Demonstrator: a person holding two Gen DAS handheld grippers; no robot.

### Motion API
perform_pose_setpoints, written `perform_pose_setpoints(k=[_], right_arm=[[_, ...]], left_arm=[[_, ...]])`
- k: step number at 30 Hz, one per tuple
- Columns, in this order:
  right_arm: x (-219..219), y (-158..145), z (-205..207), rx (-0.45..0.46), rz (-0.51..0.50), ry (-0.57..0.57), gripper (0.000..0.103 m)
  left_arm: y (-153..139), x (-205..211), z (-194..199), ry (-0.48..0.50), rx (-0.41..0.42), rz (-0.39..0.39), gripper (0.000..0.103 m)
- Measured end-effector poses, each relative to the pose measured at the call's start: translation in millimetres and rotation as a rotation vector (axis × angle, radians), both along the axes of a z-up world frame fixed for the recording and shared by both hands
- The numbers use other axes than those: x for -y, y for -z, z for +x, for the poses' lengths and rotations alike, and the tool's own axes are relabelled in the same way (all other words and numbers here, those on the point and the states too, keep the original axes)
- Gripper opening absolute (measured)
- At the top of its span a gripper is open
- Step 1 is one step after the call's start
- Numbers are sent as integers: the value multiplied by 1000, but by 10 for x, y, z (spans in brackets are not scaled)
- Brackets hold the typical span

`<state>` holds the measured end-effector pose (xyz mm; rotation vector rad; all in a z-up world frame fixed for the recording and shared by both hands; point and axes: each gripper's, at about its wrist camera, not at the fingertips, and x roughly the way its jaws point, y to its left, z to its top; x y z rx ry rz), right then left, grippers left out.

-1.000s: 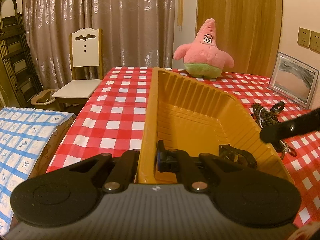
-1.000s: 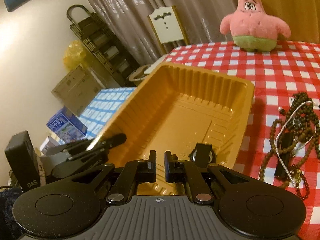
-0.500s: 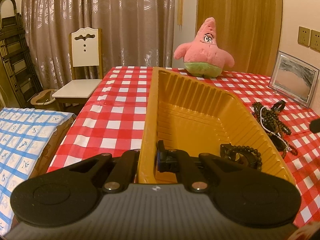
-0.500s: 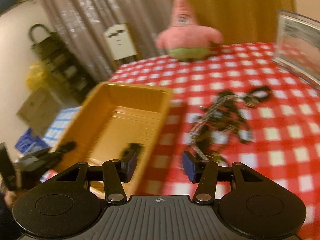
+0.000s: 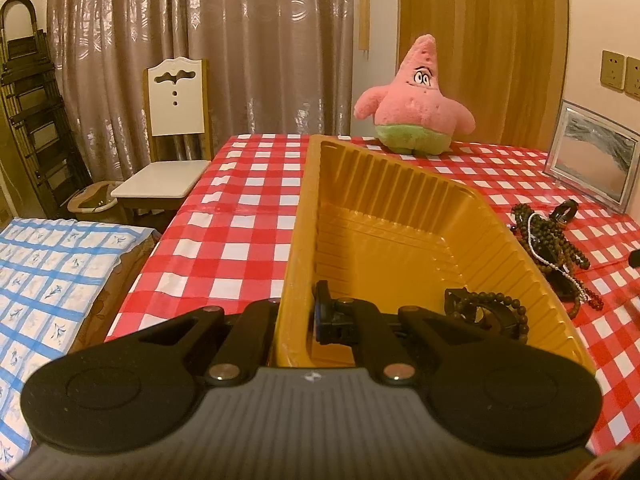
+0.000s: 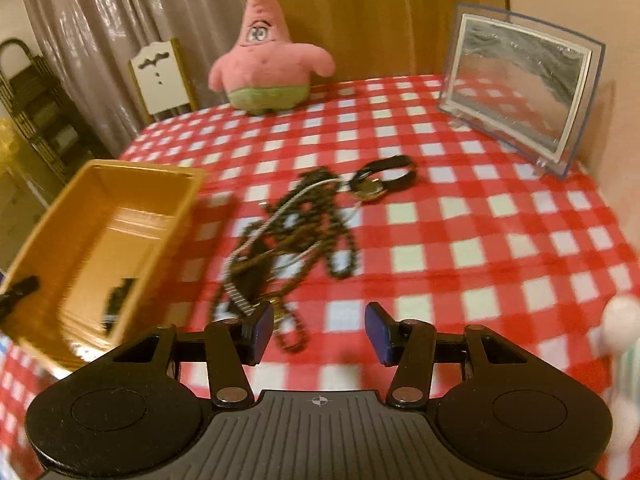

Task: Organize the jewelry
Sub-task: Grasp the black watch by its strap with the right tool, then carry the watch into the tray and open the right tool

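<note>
My left gripper [image 5: 298, 316] is shut on the near left rim of the yellow plastic tray [image 5: 400, 216]. A dark bead bracelet and a black watch [image 5: 486, 312] lie in the tray's near right corner. A tangled pile of bead necklaces and chains [image 6: 288, 236] lies on the red checked tablecloth, with a black-strapped watch [image 6: 384, 178] at its far end. The pile also shows in the left wrist view [image 5: 548, 244]. My right gripper [image 6: 318, 330] is open and empty, just short of the pile's near end. The tray [image 6: 108, 208] sits to its left.
A pink starfish plush [image 6: 266, 62] stands at the table's far side. A clear picture frame [image 6: 520, 84] stands at the back right. A white chair [image 5: 174, 136] and a blue checked surface [image 5: 52, 268] lie left of the table.
My right gripper left the tray, opened, and swung right to face the jewelry pile. A bead bracelet now lies in the tray beside the watch. The left gripper has not moved.
</note>
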<state>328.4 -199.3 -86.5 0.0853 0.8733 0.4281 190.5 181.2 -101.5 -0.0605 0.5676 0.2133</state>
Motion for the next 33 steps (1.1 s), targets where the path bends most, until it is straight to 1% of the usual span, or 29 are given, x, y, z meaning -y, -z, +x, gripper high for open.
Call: perform_pose_setpoints(k=[1, 2, 3, 4, 5, 9, 10, 11, 14, 19, 22, 28, 29, 31, 33], right_arm=[[23, 23, 81, 6, -7, 5, 53], [59, 34, 173, 9, -13, 13, 62], [87, 60, 259, 16, -16, 25, 68], [104, 71, 345, 27, -16, 32, 78], [126, 77, 431, 40, -10, 27, 81], [135, 115, 771, 75, -28, 2, 84], [129, 139, 854, 78, -34, -5, 86], [125, 172, 938, 77, -38, -13, 89], [101, 283, 1179, 63, -51, -27, 92], [41, 424, 1447, 52, -41, -57, 93], [1, 479, 1563, 52, -29, -56, 93], [-30, 554, 1660, 58, -32, -65, 92], [-34, 562, 1660, 63, -33, -73, 86], [-20, 573, 1656, 62, -20, -92, 70], [-16, 561, 1633, 69, -22, -99, 69]], left_arm=[[0, -6, 2, -3, -1, -2, 4], [0, -13, 5, -6, -2, -2, 4], [-3, -20, 10, -8, -2, -3, 4], [-10, -20, 6, -11, -2, -4, 4], [-19, -23, 9, -14, -1, -9, 4], [-50, -28, 30, -19, 2, -12, 5], [-56, -30, 35, -20, 3, -12, 5], [-63, -33, 41, -21, 3, -15, 5], [-70, -41, 62, -24, -1, -14, 5], [-70, -47, 72, -35, -5, -19, 6], [-70, -57, 79, -41, -5, -25, 6], [-67, -60, 93, -47, -11, -24, 6], [-66, -59, 95, -48, -12, -23, 6], [-61, -57, 98, -49, -15, -22, 6], [-57, -56, 108, -49, -15, -21, 6]])
